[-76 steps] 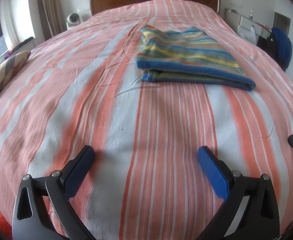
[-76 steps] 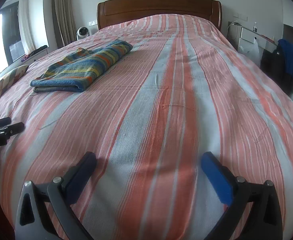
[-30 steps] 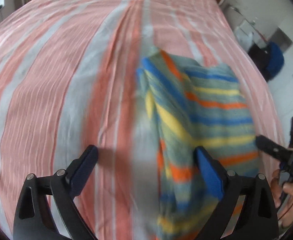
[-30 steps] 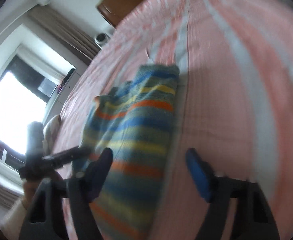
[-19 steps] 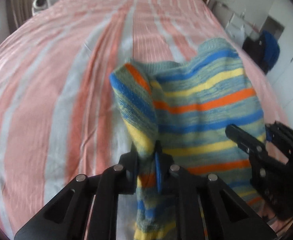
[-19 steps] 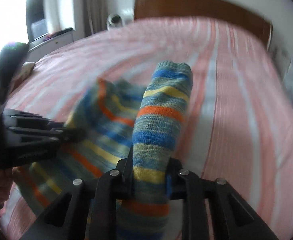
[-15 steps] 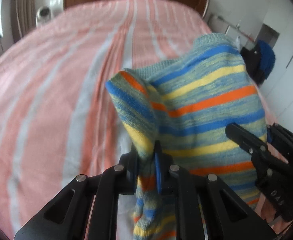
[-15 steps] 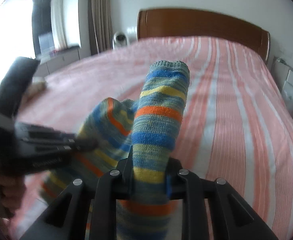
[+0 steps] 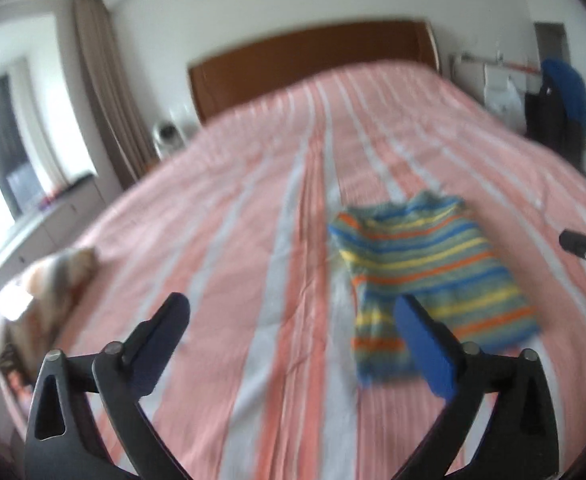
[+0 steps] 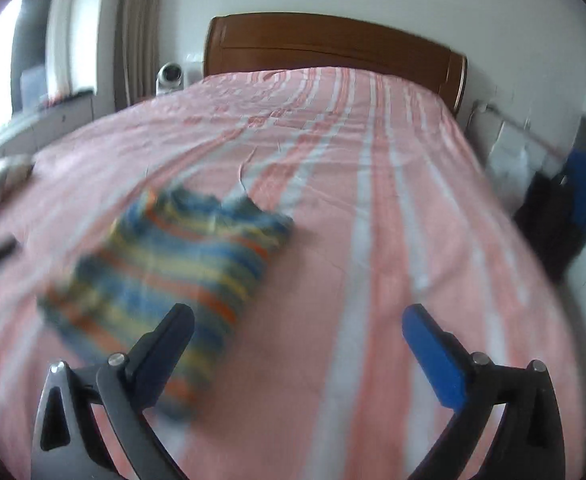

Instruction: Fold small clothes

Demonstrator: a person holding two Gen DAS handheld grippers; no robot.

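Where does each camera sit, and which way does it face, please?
Left wrist: on the left hand-held gripper, facing up the bed to the headboard; its open fingers show, sweater ahead-right.
Right wrist: on the right hand-held gripper, facing likewise; open fingers show, sweater ahead-left.
Shared: sweater, bed, headboard.

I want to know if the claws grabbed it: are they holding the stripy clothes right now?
No. Both the left gripper and right gripper are open and empty; the striped garment lies free on the bed.

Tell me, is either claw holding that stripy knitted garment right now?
No. Both the left claw and right claw gape open, and the striped garment lies on the bed.
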